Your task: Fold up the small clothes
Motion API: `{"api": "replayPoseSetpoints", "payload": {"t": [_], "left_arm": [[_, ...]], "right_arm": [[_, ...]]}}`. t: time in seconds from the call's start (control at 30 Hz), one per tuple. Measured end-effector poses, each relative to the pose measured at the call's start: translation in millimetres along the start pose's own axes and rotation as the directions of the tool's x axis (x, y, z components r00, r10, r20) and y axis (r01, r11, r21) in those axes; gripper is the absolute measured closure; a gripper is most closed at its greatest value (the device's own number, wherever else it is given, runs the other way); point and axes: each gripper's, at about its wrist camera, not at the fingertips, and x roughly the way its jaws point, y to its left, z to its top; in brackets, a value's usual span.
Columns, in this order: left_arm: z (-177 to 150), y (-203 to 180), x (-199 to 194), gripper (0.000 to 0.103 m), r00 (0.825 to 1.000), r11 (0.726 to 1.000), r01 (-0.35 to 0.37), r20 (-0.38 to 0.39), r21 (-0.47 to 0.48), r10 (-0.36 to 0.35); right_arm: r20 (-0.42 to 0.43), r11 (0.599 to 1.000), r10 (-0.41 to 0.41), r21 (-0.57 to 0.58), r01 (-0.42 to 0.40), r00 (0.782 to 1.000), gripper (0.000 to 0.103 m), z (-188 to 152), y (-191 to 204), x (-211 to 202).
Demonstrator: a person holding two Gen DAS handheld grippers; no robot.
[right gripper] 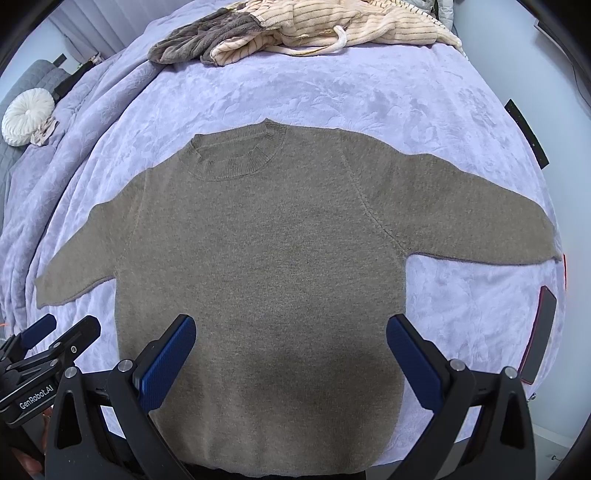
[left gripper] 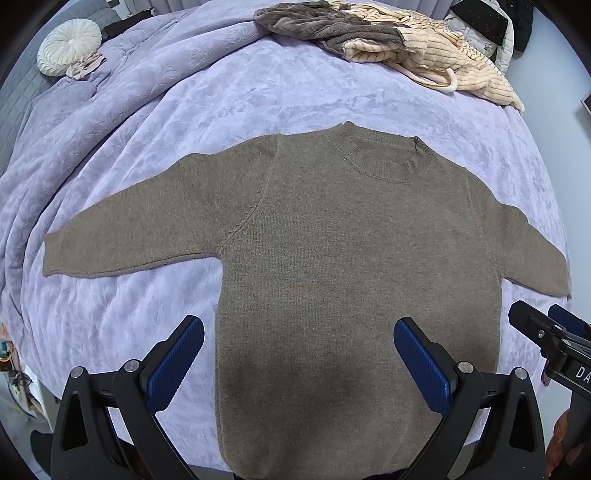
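Olive-brown knitted sweater (left gripper: 325, 258) with ribbed round collar (left gripper: 384, 158), spread flat, front up, on a lavender plush bedspread (left gripper: 240, 96). Collar toward the far side of the bed, hem toward the cameras and running out of view at the bottom edge. Both sleeves stretched outward and angled slightly down: one sleeve (left gripper: 122, 236) out to the left in the left wrist view, the other sleeve (right gripper: 480, 214) reaching almost to the bed's right edge in the right wrist view.

Left gripper (left gripper: 299, 354) poised above the lower body of the sweater, blue-padded fingers (left gripper: 177, 362) spread wide apart, nothing between them; one finger over the bedspread just beside the sweater's left side edge, the other over the knit. Cannot tell whether the tips touch the fabric.

Right gripper (right gripper: 291, 350) likewise over the lower part of the sweater, blue pads (right gripper: 413, 362) wide apart, holding nothing; its outer finger over the sweater's right side edge. Seen also at the right edge of the left wrist view, beside the left gripper.

Heaped at the far side of the bed: cream ribbed fleece garment (left gripper: 436, 55) with a grey-brown fleece piece (left gripper: 317, 22) lying against it. Round white pleated cushion (left gripper: 68, 46) at the far left. Dark flat rectangular object with red edging (right gripper: 539, 332) near the bed's right edge.
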Motion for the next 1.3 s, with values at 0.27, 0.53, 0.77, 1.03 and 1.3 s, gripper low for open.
{"api": "replayPoseSetpoints", "payload": {"t": [0.27,0.53,0.77,1.03,1.3], "left_arm": [[-2.2,2.6,8.9,0.000,1.000,1.000,0.005,-0.016,-0.005,-0.005],[-4.8,6.9,15.0,0.000,1.000,1.000,0.007,-0.030,-0.018,-0.008],[-4.7,10.9,19.6,0.000,0.999,1.000,0.013,-0.036,-0.026,-0.014],[-5.7,16.5,23.4,0.000,0.999,0.999,0.036,-0.036,-0.035,-0.037],[-9.2,32.6,28.7,0.000,0.998,0.997,0.052,-0.036,-0.059,-0.054]], "right_arm": [[-0.021,1.000,-0.007,-0.008,0.007,1.000,0.000,-2.7,3.2,7.1],[-0.038,1.000,-0.015,-0.021,0.014,0.999,0.000,-3.9,8.8,14.3],[-0.039,0.999,-0.026,-0.030,0.025,0.999,0.000,-3.3,12.2,16.3],[-0.034,0.999,-0.032,-0.039,0.030,0.999,0.000,-4.5,17.4,15.0],[-0.035,0.998,-0.035,-0.056,0.033,0.999,0.000,-10.2,31.4,16.0]]}}
